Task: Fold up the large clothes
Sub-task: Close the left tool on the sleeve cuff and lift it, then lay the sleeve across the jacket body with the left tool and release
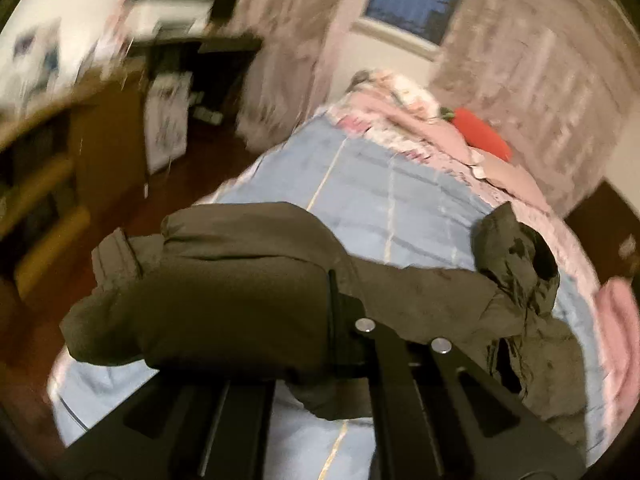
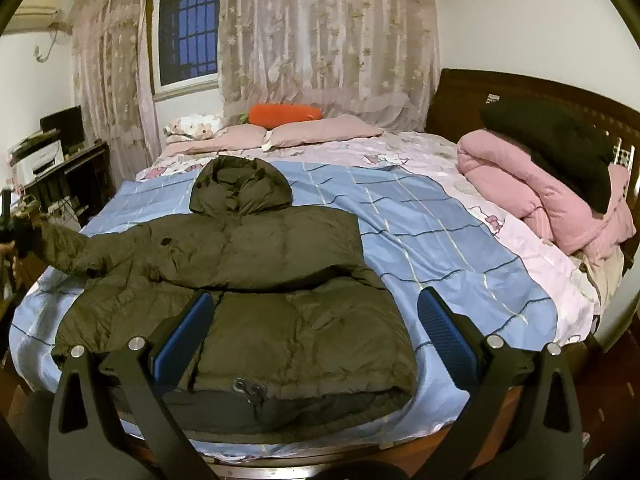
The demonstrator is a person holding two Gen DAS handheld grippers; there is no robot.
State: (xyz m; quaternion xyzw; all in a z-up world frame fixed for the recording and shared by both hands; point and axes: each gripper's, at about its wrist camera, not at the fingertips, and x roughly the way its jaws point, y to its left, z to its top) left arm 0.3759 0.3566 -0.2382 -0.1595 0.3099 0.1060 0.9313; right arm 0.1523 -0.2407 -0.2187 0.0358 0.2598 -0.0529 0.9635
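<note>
Left wrist view: your left hand-held gripper (image 1: 332, 304) is clamped on the olive jacket's sleeve (image 1: 224, 280), lifted above the bed (image 1: 380, 200). Right wrist view: the jacket (image 2: 248, 280) lies spread on the bed; your right hand-held gripper (image 2: 316, 336) gapes wide above its hem.

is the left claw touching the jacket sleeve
Touching. In the left wrist view the left claw is shut on the olive jacket sleeve, whose fabric bunches around its fingers. The right wrist view shows that sleeve lifted off the bed.

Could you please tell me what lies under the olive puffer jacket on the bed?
The olive puffer jacket lies on a blue checked sheet. What the sheet looks like directly beneath it is covered.
</note>
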